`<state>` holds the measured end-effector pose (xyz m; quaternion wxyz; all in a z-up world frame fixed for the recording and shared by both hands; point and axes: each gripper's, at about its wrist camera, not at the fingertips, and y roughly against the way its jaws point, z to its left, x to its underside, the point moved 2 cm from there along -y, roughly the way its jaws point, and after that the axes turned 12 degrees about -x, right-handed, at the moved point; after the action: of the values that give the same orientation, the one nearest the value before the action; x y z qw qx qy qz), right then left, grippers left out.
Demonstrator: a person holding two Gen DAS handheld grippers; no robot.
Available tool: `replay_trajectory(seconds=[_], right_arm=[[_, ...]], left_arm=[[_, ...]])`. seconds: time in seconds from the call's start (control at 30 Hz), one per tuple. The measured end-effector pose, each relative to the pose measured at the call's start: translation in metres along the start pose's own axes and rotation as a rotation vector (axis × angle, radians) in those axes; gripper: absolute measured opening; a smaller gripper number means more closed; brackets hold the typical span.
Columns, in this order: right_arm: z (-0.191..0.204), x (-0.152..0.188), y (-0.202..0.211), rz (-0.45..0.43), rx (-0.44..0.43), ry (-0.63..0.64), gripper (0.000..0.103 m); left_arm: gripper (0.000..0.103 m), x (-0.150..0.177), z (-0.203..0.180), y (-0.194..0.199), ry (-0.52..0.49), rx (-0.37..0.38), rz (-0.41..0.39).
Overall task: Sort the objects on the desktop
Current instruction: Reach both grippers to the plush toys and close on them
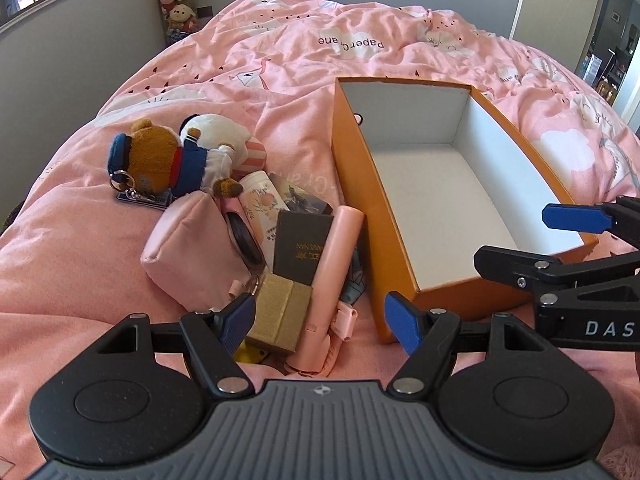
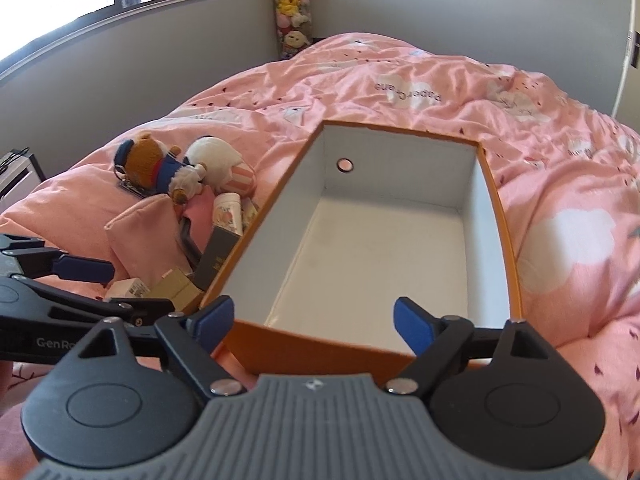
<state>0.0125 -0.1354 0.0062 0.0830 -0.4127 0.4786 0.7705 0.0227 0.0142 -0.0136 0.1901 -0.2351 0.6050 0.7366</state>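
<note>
Rumpled pink duvet (image 1: 280, 52) fills frame, grey walls behind; orange cardboard box (image 1: 356, 184) centre-right, white inside. Left gripper (image 1: 322, 320) and right gripper (image 2: 314, 320) both spread wide, grasping nothing.

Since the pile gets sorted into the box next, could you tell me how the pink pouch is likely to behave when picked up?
The pink pouch looks soft and padded, so it would probably dent under the pads rather than slip. Its puffy shape suggests it is light for its size, though its contents are hidden. The teddy leans on its top and may tumble when it lifts.
</note>
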Motion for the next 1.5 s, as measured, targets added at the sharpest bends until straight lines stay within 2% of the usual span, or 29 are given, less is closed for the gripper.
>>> replay_trajectory(seconds=[0.13, 0.2, 0.3, 0.4, 0.5, 0.7, 0.87, 1.03, 1.13, 1.27, 1.5], right_arm=[[0.003, -0.019, -0.007, 0.018, -0.058, 0.036, 0.077], [0.004, -0.028, -0.015, 0.035, -0.089, 0.044, 0.068], [0.007, -0.041, -0.03, 0.059, -0.133, 0.053, 0.062], [0.012, -0.055, -0.047, 0.074, -0.182, 0.073, 0.06], [0.018, -0.07, -0.067, 0.091, -0.211, 0.101, 0.059], [0.021, -0.102, -0.112, 0.125, -0.253, 0.182, 0.053], [0.021, -0.125, -0.156, 0.171, -0.278, 0.304, 0.052], [0.025, -0.138, -0.197, 0.244, -0.323, 0.49, 0.052], [0.03, -0.142, -0.22, 0.283, -0.353, 0.605, 0.054], [0.039, -0.144, -0.248, 0.308, -0.367, 0.753, 0.062], [0.056, -0.147, -0.281, 0.346, -0.38, 0.92, 0.062]], left_arm=[[0.079, -0.01, 0.02, -0.001, 0.037, 0.001, 0.003], [0.076, -0.015, 0.031, -0.003, 0.053, -0.011, 0.004], [0.073, -0.023, 0.049, -0.008, 0.08, -0.028, 0.007], [0.07, -0.032, 0.067, -0.016, 0.117, -0.051, 0.02], [0.07, -0.043, 0.087, -0.027, 0.185, -0.058, 0.041], [0.07, -0.068, 0.109, -0.06, 0.39, -0.013, 0.101], [0.07, -0.083, 0.114, -0.093, 0.513, -0.023, 0.158], [0.07, -0.089, 0.128, -0.12, 0.676, -0.05, 0.21], [0.072, -0.092, 0.132, -0.131, 0.719, -0.064, 0.225], [0.075, -0.093, 0.137, -0.142, 0.795, -0.061, 0.235], [0.076, -0.093, 0.148, -0.151, 0.885, -0.043, 0.236]])
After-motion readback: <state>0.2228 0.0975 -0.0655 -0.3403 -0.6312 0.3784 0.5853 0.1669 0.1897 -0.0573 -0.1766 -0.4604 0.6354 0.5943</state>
